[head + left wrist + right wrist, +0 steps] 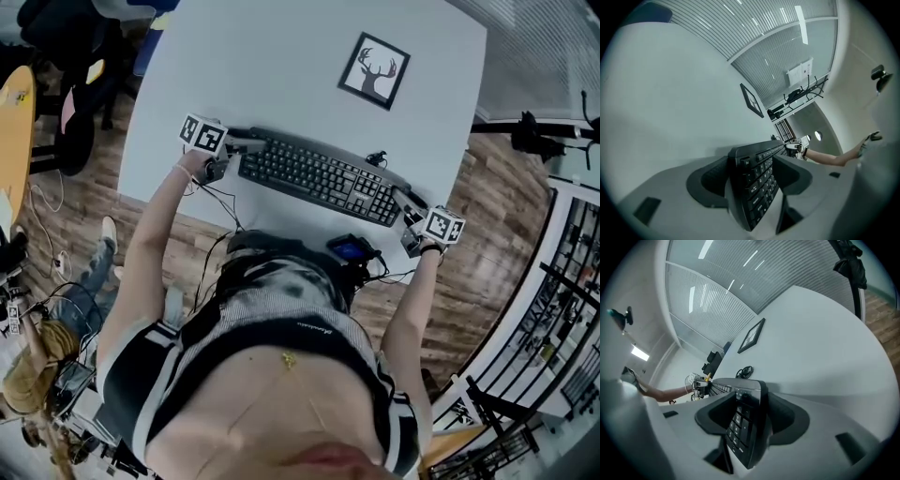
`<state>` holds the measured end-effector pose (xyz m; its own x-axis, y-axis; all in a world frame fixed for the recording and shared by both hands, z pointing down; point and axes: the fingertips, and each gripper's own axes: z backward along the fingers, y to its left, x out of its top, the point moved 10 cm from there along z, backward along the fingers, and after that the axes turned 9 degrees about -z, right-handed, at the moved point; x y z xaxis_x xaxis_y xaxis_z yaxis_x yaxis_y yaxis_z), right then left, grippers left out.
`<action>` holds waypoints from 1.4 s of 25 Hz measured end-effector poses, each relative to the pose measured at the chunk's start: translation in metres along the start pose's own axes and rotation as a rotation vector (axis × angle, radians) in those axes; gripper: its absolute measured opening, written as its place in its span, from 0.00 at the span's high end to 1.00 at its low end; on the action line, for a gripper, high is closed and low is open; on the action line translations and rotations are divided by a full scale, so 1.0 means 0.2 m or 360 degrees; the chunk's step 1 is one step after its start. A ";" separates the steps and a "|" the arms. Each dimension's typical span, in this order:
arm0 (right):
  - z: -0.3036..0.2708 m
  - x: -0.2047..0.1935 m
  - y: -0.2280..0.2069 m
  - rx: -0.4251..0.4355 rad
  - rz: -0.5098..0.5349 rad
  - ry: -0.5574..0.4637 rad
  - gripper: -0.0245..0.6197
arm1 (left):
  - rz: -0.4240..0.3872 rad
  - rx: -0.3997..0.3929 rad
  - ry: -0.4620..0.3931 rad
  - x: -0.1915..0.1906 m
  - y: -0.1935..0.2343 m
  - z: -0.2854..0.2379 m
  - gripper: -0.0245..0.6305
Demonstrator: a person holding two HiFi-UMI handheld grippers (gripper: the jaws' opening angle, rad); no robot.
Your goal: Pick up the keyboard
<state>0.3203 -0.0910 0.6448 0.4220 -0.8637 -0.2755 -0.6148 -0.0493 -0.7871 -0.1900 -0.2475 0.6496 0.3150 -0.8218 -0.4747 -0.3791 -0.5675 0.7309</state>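
Observation:
A black keyboard (314,176) lies across the near part of the white table (281,56). My left gripper (246,145) is at its left end and my right gripper (405,202) at its right end. In the left gripper view the keyboard's end (757,183) sits between the jaws (752,173), keys towards the right jaw. In the right gripper view the other end (745,423) fills most of the gap between the jaws (750,416). Both pairs of jaws stand wide around the keyboard, and I see no firm press of the pads.
A framed deer picture (374,70) lies flat farther back on the table. A small coiled cable (377,157) sits just behind the keyboard's right part. Table edges are near on both sides, with wooden floor and office clutter beyond.

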 end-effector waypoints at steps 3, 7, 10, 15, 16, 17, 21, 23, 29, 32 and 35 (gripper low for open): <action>0.00 0.00 0.01 0.0000 -0.0061 -0.0012 0.67 | 0.0055 0.0025 -0.0029 0.00 0.01 0.00 0.55; -0.02 0.01 0.01 0.0008 -0.0147 -0.0004 0.68 | 0.0065 0.0137 -0.0003 0.00 0.02 0.01 0.67; -0.01 0.00 0.01 -0.0010 -0.0184 -0.0022 0.68 | 0.0055 0.0156 -0.0005 0.00 0.02 0.00 0.67; 0.00 -0.02 0.02 -0.0007 -0.0149 -0.0094 0.68 | 0.0031 0.0244 -0.0063 -0.02 -0.02 -0.01 0.67; 0.00 -0.02 0.02 -0.0001 -0.0152 -0.0103 0.68 | 0.0035 0.0255 -0.0074 -0.02 -0.02 -0.01 0.67; 0.00 -0.02 0.02 -0.0001 -0.0160 -0.0112 0.69 | 0.0040 0.0267 -0.0084 -0.03 -0.02 -0.01 0.67; 0.00 -0.03 0.02 -0.0013 -0.0183 -0.0144 0.69 | 0.0085 0.0289 -0.0114 -0.03 -0.03 -0.01 0.67; 0.00 -0.05 0.02 -0.0003 -0.0226 -0.0159 0.69 | 0.0120 0.0283 -0.0130 -0.04 -0.02 -0.01 0.67; 0.00 -0.05 0.03 -0.0032 -0.0188 -0.0183 0.68 | 0.0131 0.0309 -0.0162 -0.06 -0.04 0.00 0.67; 0.00 -0.03 0.05 -0.0045 -0.0143 -0.0191 0.67 | 0.0145 0.0313 -0.0171 -0.07 -0.05 0.00 0.67; 0.01 -0.02 0.07 -0.0061 -0.0112 -0.0199 0.67 | 0.0165 0.0312 -0.0193 -0.09 -0.06 0.01 0.67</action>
<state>0.3119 -0.0878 0.6341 0.5433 -0.7884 -0.2887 -0.6048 -0.1290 -0.7859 -0.1936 -0.2256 0.6478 0.1635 -0.8696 -0.4660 -0.5692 -0.4689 0.6754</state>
